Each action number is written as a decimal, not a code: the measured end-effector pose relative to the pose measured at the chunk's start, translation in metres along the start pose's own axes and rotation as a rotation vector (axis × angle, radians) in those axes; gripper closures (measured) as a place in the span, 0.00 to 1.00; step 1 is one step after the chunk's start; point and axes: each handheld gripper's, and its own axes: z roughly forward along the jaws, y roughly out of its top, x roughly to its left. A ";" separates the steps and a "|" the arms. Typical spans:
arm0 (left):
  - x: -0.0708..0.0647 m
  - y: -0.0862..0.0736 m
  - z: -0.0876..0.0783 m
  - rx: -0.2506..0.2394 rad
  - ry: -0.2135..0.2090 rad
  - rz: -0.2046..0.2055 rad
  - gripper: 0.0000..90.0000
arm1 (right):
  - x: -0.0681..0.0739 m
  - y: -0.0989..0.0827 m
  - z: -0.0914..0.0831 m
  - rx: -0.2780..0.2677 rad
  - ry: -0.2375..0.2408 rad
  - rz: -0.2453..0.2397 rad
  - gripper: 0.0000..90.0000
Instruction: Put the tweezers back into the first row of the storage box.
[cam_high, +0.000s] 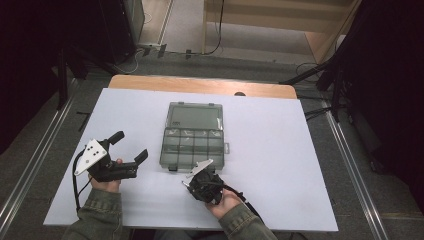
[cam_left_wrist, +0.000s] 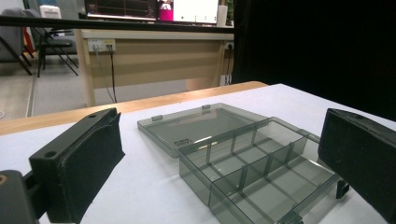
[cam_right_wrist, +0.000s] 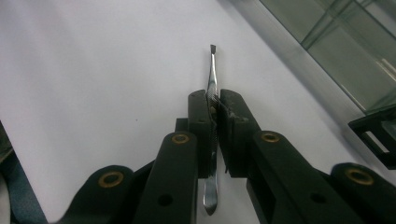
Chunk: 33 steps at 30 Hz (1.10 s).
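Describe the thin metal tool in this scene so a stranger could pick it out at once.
Start at the white table and find the open, smoky-grey compartment box at its middle. Just in front of the box's near edge sits the right gripper, its jaws shut on a slim, shiny metal tool. It is the one bright steel sliver, with a small flat tip poking out beyond the black pads.

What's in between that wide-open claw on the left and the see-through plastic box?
Nothing: in the high view, only bare white tabletop lies between the left gripper and the open compartment box.
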 end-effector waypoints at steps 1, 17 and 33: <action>0.000 0.000 0.000 0.000 0.000 0.000 0.00 | -0.001 0.000 0.000 0.000 0.000 -0.006 0.95; 0.000 0.000 0.000 -0.001 0.003 0.000 0.00 | -0.013 0.005 -0.026 -0.088 -0.009 0.014 1.00; 0.000 0.000 0.000 -0.001 0.003 -0.003 0.00 | -0.025 0.007 -0.041 -0.129 -0.034 0.030 1.00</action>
